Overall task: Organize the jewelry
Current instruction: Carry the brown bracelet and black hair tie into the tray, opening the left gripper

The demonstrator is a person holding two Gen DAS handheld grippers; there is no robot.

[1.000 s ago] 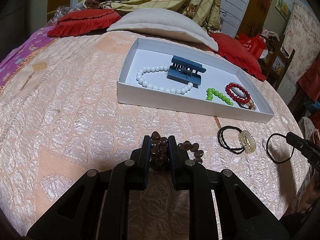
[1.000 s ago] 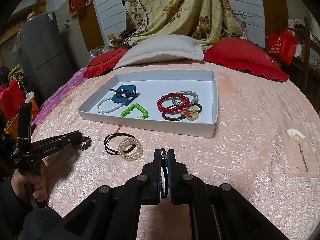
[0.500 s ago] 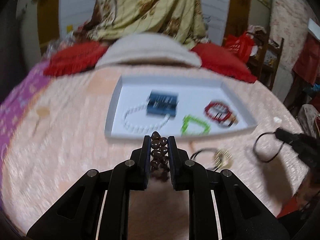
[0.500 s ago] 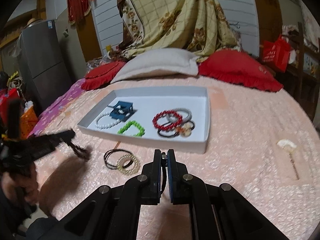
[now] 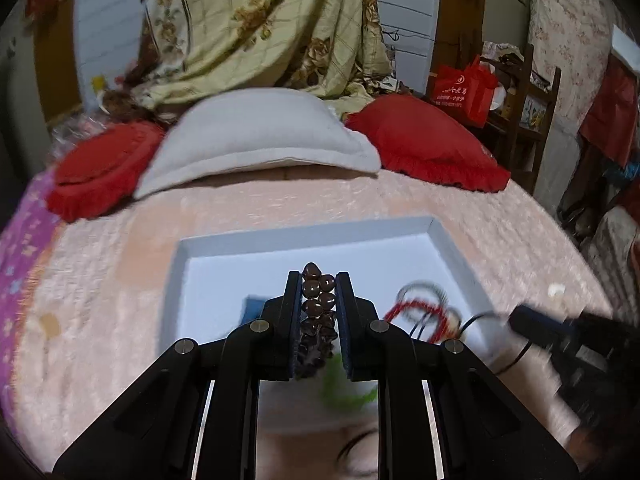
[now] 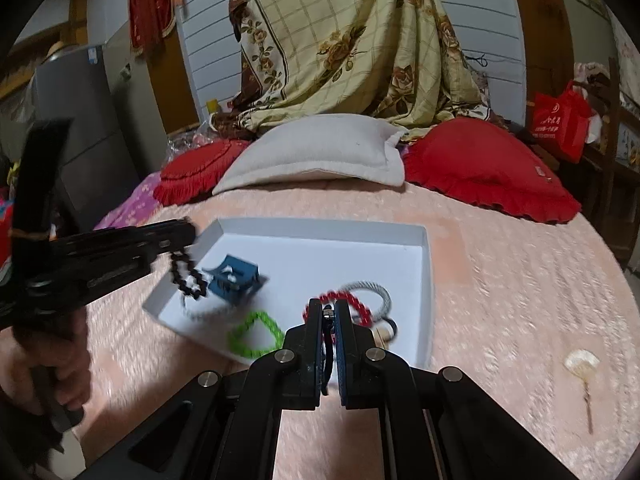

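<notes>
My left gripper (image 5: pixel 319 280) is shut on a dark brown bead bracelet (image 5: pixel 316 308) and holds it in the air above the white tray (image 5: pixel 176 264). In the right wrist view the bracelet (image 6: pixel 186 276) hangs from the left gripper (image 6: pixel 188 234) over the tray's left end (image 6: pixel 426 264). My right gripper (image 6: pixel 328 306) is shut on a thin black hair tie (image 6: pixel 329 344), above the tray's near side. In the tray lie a blue hair claw (image 6: pixel 234 280), a white bead bracelet (image 6: pixel 204 312), a green bracelet (image 6: pixel 256 334), a red bracelet (image 6: pixel 354 304) and a grey ring (image 6: pixel 376 294).
The tray sits on a pink quilted bedspread (image 6: pixel 520 300). A white pillow (image 6: pixel 320 156) and red cushions (image 6: pixel 484 168) lie behind it. A small shell hairpin (image 6: pixel 582 364) lies on the spread at right. A black band (image 5: pixel 356 452) lies on the spread before the tray.
Both grippers lifted off the bedspread and moved forward over the tray. The left carried the brown bracelet up with it; the right carried the black hair tie.
</notes>
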